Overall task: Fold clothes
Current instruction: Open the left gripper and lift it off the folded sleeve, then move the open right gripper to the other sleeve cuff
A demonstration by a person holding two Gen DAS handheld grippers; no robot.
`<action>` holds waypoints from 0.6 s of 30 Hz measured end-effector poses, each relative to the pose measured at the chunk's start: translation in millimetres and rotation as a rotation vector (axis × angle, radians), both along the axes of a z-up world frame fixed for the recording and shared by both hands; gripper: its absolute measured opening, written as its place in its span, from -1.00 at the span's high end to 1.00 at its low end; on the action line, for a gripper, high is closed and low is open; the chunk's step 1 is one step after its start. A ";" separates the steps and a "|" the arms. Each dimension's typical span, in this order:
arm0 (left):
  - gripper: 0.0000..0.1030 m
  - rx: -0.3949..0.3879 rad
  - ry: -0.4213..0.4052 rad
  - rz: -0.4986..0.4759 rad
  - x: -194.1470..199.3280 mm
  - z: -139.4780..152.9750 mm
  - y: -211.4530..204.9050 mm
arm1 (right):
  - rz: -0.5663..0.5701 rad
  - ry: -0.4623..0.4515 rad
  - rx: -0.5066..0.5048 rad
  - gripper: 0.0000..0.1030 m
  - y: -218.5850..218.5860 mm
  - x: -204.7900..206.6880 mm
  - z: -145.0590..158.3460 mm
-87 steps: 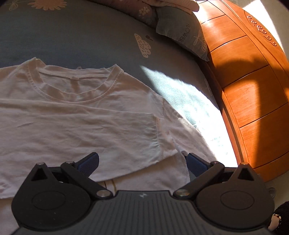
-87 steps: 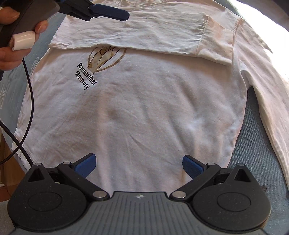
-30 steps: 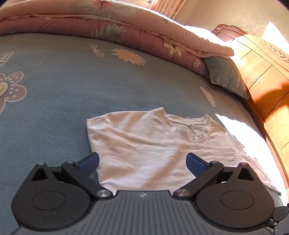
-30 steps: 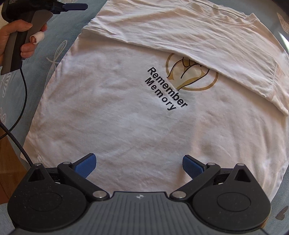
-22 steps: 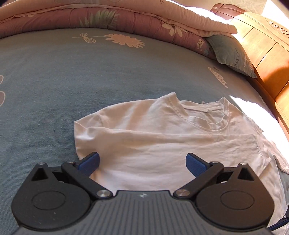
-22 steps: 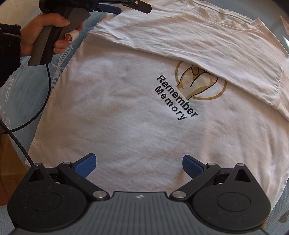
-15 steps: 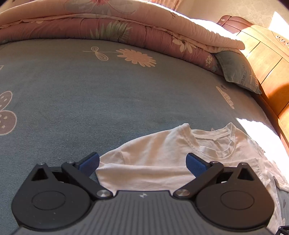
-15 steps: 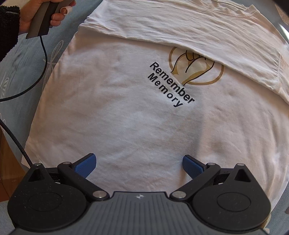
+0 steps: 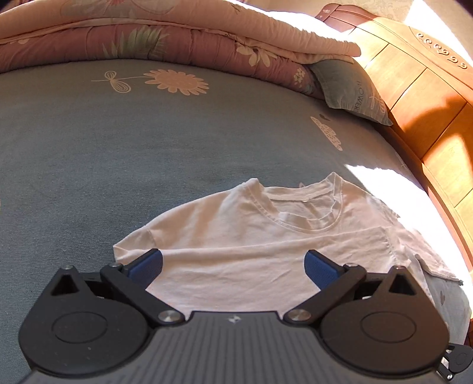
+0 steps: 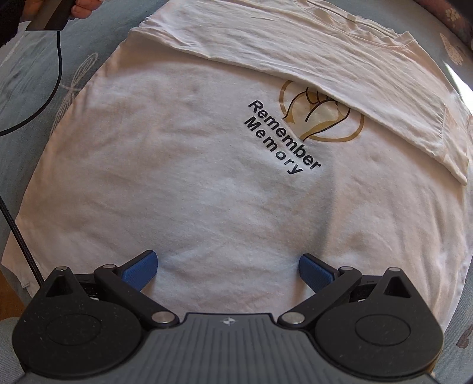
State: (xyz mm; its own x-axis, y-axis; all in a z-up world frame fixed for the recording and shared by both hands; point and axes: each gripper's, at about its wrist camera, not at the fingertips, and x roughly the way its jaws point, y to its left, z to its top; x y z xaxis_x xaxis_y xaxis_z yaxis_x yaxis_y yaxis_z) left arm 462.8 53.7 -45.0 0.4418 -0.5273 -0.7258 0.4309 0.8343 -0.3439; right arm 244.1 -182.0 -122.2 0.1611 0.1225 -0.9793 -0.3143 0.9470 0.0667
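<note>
A white long-sleeved shirt with a gold emblem and the words "Remember Memory" lies flat on the blue bedsheet. One sleeve is folded across the chest. My right gripper hovers open over the lower part of the shirt, nothing between its fingers. In the left wrist view the shirt shows its collar and folded sleeve, and my left gripper stands open above the shoulder area, holding nothing. A hand with the left gripper's handle shows at the top left of the right wrist view.
A folded pink floral quilt and a grey-green pillow lie at the far side of the bed. A wooden headboard runs along the right. A black cable crosses the bed's left edge.
My left gripper pulled back and up from the shirt's shoulder, then came a little closer over it. The right gripper has hardly moved; both stayed open.
</note>
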 end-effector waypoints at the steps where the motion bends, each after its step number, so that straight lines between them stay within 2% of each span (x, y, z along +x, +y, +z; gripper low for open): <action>1: -0.97 -0.018 0.022 -0.039 -10.0 1.1 -3.0 | 0.007 -0.003 -0.007 -1.00 1.2 -0.7 -0.3; 4: -0.97 -0.068 0.132 -0.127 -37.9 -10.8 -11.5 | 0.002 -0.001 -0.002 -1.00 0.0 0.4 -0.1; 7: -0.97 0.037 0.180 -0.130 -57.5 -35.4 -13.9 | 0.004 -0.010 -0.001 -1.00 -0.4 -1.2 0.1; 9: -0.93 0.079 0.171 -0.095 -69.9 -46.2 -0.7 | 0.005 -0.019 0.003 -1.00 -1.3 -2.7 0.4; 11: -0.94 0.042 0.160 -0.068 -80.2 -38.7 12.2 | 0.005 -0.028 0.007 -1.00 -2.3 -4.4 0.5; 14: -0.94 0.054 0.158 -0.053 -82.3 -24.0 11.1 | 0.002 -0.052 0.005 -1.00 -1.9 -8.0 0.3; 18: -0.95 0.030 0.084 -0.132 -76.3 -13.4 -10.0 | -0.007 -0.077 0.004 -1.00 -3.6 -9.7 0.5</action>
